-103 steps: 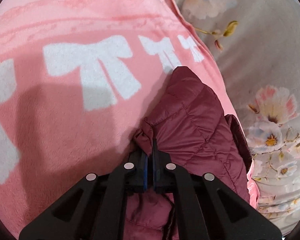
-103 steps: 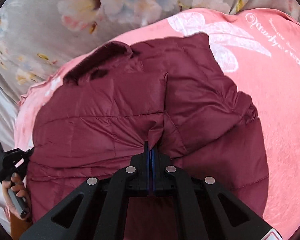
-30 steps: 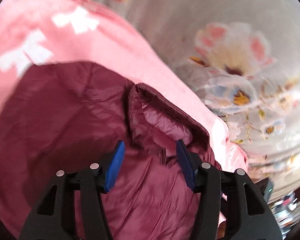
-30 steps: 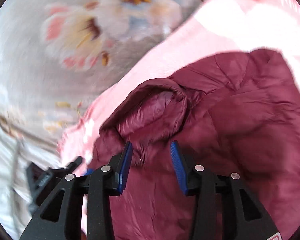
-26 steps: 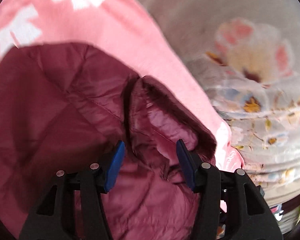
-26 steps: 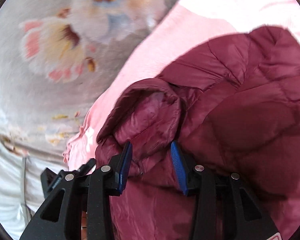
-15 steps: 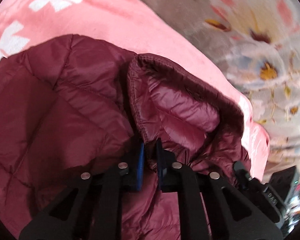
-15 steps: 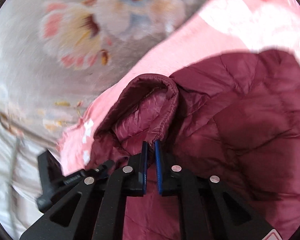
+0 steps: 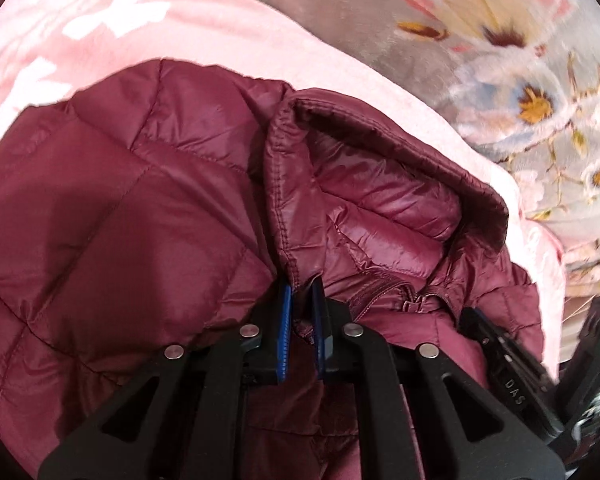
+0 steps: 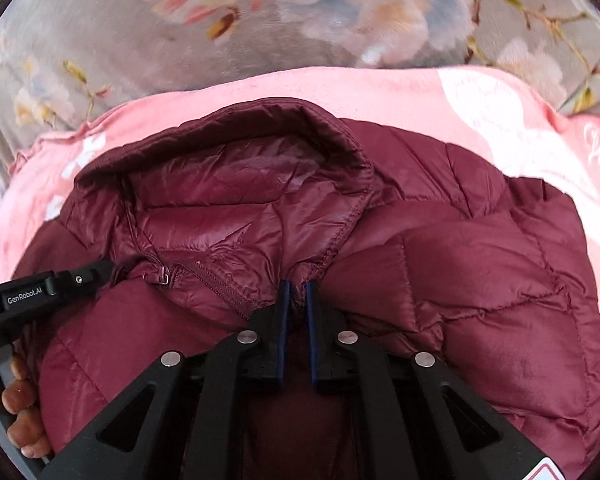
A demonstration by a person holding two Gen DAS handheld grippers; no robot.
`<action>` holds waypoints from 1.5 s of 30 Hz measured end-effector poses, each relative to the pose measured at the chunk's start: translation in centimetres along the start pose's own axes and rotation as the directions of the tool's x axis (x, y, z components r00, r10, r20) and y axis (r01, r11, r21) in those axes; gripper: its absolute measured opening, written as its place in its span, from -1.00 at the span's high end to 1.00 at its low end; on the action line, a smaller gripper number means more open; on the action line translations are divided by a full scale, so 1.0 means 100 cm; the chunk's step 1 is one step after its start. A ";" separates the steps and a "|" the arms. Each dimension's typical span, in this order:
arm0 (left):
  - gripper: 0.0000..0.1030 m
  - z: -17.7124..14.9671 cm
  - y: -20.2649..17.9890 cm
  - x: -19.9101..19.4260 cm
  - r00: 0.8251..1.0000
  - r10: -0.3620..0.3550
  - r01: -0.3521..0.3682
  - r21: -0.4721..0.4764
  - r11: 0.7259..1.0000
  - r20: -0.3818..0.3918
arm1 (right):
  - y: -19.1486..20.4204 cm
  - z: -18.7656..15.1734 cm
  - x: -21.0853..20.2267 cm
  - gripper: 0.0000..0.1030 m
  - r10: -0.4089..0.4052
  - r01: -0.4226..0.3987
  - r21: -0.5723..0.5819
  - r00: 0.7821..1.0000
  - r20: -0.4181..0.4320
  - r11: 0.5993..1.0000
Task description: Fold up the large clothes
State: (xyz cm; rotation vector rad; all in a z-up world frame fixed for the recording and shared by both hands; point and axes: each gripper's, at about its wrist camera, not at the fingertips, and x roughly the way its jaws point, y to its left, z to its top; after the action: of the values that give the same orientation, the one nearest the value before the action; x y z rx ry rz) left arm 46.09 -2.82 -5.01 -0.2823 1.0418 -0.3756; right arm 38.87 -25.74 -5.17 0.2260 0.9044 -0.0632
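A maroon quilted puffer jacket [image 9: 132, 208] [image 10: 460, 280] lies on a pink blanket. Its shiny-lined hood [image 9: 380, 188] [image 10: 240, 192] is open towards me, with the zipper pull [image 10: 162, 278] at the collar. My left gripper [image 9: 302, 292] is shut on the hood's stitched edge at the collar. My right gripper [image 10: 294, 290] is shut on the hood edge at the other side of the collar. The other gripper shows at each view's edge: black body at lower right in the left wrist view [image 9: 512, 384], at left in the right wrist view [image 10: 32, 292].
The pink blanket [image 9: 220, 24] [image 10: 400, 92] with white bow prints lies over a grey floral bedspread [image 9: 500, 40] [image 10: 300, 12]. The blanket's edge runs close behind the hood. A hand [image 10: 24, 412] holds the left gripper's handle.
Both grippers were open over the hood a second ago, then closed on the hood edge at the collar. Earlier they held other parts of the jacket. The view has shifted slightly since half a second ago.
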 end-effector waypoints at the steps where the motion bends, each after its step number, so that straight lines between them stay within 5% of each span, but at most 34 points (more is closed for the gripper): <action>1: 0.80 -0.001 -0.001 -0.001 1.000 0.006 -0.006 0.013 1.000 0.014 | -0.002 0.001 -0.003 0.86 0.011 -0.011 0.006 1.000 -0.008 1.000; 3: 0.77 -0.005 -0.001 -0.006 0.999 0.010 -0.011 0.033 0.999 0.030 | -0.010 0.001 -0.012 0.76 0.055 -0.053 0.048 0.998 -0.036 0.997; 7: 0.40 0.000 0.004 -0.038 0.999 -0.015 0.014 0.032 0.999 0.045 | -0.037 0.006 -0.049 0.63 0.150 -0.146 0.165 0.989 -0.009 0.975; 11: 0.33 0.045 0.000 -0.080 0.990 -0.063 0.063 0.001 0.998 0.123 | -0.047 0.049 -0.065 0.59 0.207 -0.219 0.245 0.976 0.070 0.945; 19: 0.33 0.141 -0.036 -0.045 0.990 -0.088 0.096 -0.066 0.993 0.108 | -0.030 0.117 -0.030 0.59 0.149 -0.183 0.268 0.979 0.140 0.946; 26: 0.35 0.114 -0.023 0.010 0.999 -0.033 0.034 -0.072 0.997 0.012 | -0.024 0.093 0.011 0.69 0.163 -0.173 0.205 0.985 0.062 0.964; 35: 0.37 0.065 -0.013 0.030 0.999 0.038 -0.038 0.018 0.999 -0.039 | -0.023 0.059 0.033 0.87 0.082 -0.075 0.135 0.995 -0.049 0.988; 45: 0.42 0.054 -0.018 0.045 0.994 0.100 -0.103 0.091 0.991 0.034 | -0.018 0.048 0.057 0.97 -0.003 0.010 0.090 0.998 -0.070 0.996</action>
State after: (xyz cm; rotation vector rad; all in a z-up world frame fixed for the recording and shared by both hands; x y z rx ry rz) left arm 52.55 -6.06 -5.23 -0.1510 1.0026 -0.3262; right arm 45.77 -28.33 -7.08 0.3109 0.9731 -0.1028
